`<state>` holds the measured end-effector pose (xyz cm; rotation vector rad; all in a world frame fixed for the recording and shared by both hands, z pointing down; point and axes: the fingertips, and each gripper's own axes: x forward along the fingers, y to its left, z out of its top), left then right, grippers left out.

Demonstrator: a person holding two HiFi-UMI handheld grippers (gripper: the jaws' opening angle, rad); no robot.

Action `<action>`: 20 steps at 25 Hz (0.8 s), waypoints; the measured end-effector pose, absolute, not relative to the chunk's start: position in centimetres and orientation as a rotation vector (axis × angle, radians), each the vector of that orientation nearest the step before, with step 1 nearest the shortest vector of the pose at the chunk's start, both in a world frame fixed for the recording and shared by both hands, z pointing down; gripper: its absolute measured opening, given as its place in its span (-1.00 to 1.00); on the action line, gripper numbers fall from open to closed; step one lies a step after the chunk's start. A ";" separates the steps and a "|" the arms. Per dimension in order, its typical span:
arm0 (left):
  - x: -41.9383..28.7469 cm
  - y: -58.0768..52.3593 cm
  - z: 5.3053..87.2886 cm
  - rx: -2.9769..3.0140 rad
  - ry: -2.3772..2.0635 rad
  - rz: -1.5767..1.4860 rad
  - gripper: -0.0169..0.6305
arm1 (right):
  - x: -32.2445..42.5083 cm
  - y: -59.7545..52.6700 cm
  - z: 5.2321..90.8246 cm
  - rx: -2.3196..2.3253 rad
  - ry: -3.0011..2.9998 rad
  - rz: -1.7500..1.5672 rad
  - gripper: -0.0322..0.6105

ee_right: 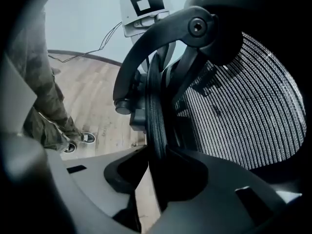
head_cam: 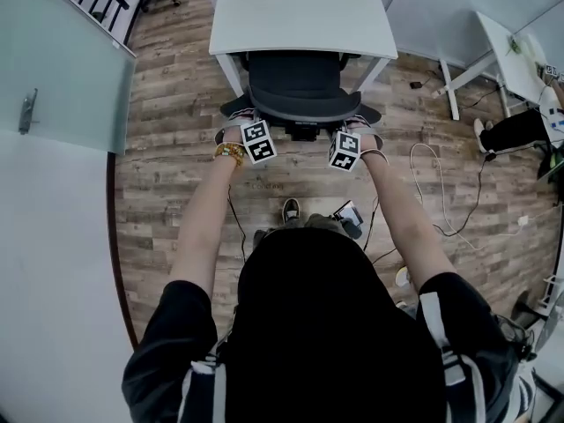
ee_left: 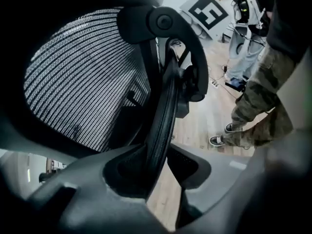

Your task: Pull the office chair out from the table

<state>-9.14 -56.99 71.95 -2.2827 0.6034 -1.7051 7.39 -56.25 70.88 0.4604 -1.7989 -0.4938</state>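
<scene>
The black mesh office chair (head_cam: 300,86) stands tucked under the white table (head_cam: 300,16), its back toward me. My left gripper (head_cam: 250,120) sits at the left end of the back's top rim and my right gripper (head_cam: 354,123) at the right end. In the left gripper view the dark rim (ee_left: 163,116) runs down between the jaws of the left gripper (ee_left: 163,155), and both jaws lie against it. The right gripper view shows the same: the rim (ee_right: 156,111) is pinched in the right gripper (ee_right: 156,165), with mesh (ee_right: 243,111) beside it.
A frosted glass panel (head_cam: 62,69) stands at the left. A second white table (head_cam: 507,51) is at the right, and cables (head_cam: 441,192) trail over the wood floor behind the chair. A person in camouflage trousers (ee_left: 258,96) stands close by.
</scene>
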 end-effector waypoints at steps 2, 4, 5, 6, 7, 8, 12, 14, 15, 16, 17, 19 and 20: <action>-9.3 -56.6 71.9 -2.283 0.608 -1.727 -0.49 | 7.3 -55.9 71.1 0.456 -1.801 -0.490 -0.58; -9.0 -55.8 72.1 -2.281 0.610 -1.746 -0.49 | 7.7 -55.1 71.4 0.447 -1.798 -0.487 -0.58; -8.7 -55.3 72.3 -2.282 0.606 -1.757 -0.49 | 7.9 -54.7 71.4 0.445 -1.798 -0.489 -0.58; -8.4 -54.9 72.4 -2.283 0.600 -1.767 -0.49 | 8.1 -54.2 71.2 0.445 -1.801 -0.492 -0.58; -8.3 -54.7 72.4 -2.284 0.594 -1.775 -0.49 | 8.3 -54.0 71.0 0.446 -1.803 -0.496 -0.58; -8.3 -54.6 72.3 -2.283 0.592 -1.778 -0.49 | 8.3 -53.9 70.9 0.449 -1.805 -0.500 -0.59; -8.4 -53.9 72.4 -2.269 0.643 -1.770 -0.48 | 8.3 -53.1 71.3 0.439 -1.806 -0.528 -0.59; -8.4 -53.3 72.6 -2.266 0.662 -1.773 -0.48 | 8.2 -52.4 71.1 0.434 -1.811 -0.540 -0.60; -8.4 -53.2 72.5 -2.263 0.667 -1.776 -0.48 | 8.1 -52.3 71.0 0.434 -1.815 -0.542 -0.60; -8.4 -53.2 72.5 -2.259 0.671 -1.781 -0.48 | 8.2 -52.2 71.0 0.435 -1.816 -0.541 -0.60; -8.2 -52.9 72.5 -2.257 0.672 -1.788 -0.48 | 8.4 -52.0 71.1 0.435 -1.817 -0.538 -0.60; -7.5 -51.8 72.8 -2.260 0.665 -1.796 -0.46 | 9.2 -50.9 71.6 0.430 -1.819 -0.530 -0.60; -7.0 -51.7 72.8 -2.262 0.664 -1.792 -0.46 | 9.7 -50.7 71.7 0.431 -1.817 -0.529 -0.60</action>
